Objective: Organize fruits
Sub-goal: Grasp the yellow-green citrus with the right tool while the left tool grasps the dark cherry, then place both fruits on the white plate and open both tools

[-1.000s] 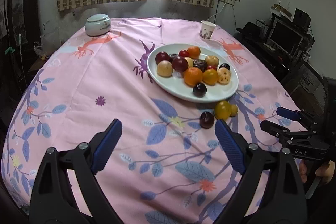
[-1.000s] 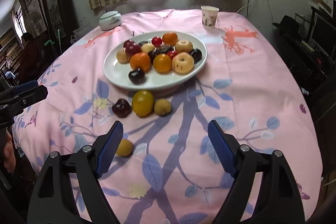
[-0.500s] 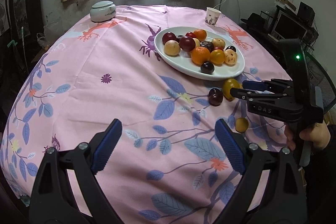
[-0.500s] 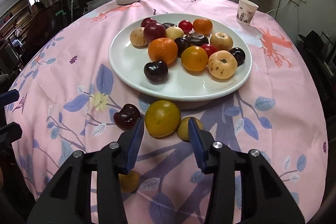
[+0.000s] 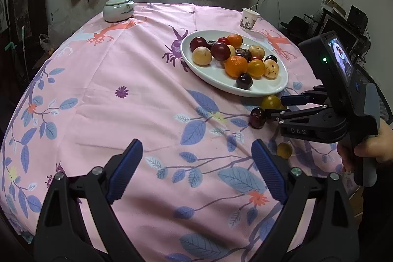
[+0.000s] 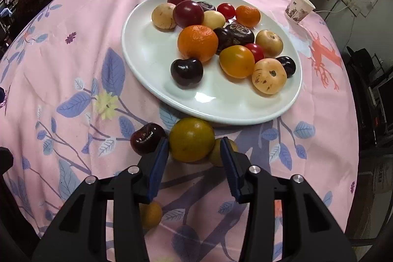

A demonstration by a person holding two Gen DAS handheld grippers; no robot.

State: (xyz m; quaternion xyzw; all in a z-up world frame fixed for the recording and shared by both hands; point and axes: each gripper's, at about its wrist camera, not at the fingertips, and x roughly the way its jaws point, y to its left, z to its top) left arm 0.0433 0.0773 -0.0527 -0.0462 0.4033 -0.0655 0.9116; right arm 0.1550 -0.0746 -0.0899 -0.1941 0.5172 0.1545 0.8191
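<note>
Yellow-green fruit [image 6: 191, 143] between right gripper [image 6: 194, 151] fingers [image 6: 161, 156], seemingly touching left one.

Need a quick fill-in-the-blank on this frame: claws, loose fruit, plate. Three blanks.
1. The right claw has its jaws on either side of the ____ fruit, not yet shut on it.
2. That fruit lies on the tablecloth, just off the rim of the ____ plate.
3. The left claw is open and holds ____.

Missing words: yellow-green; white; nothing
</note>
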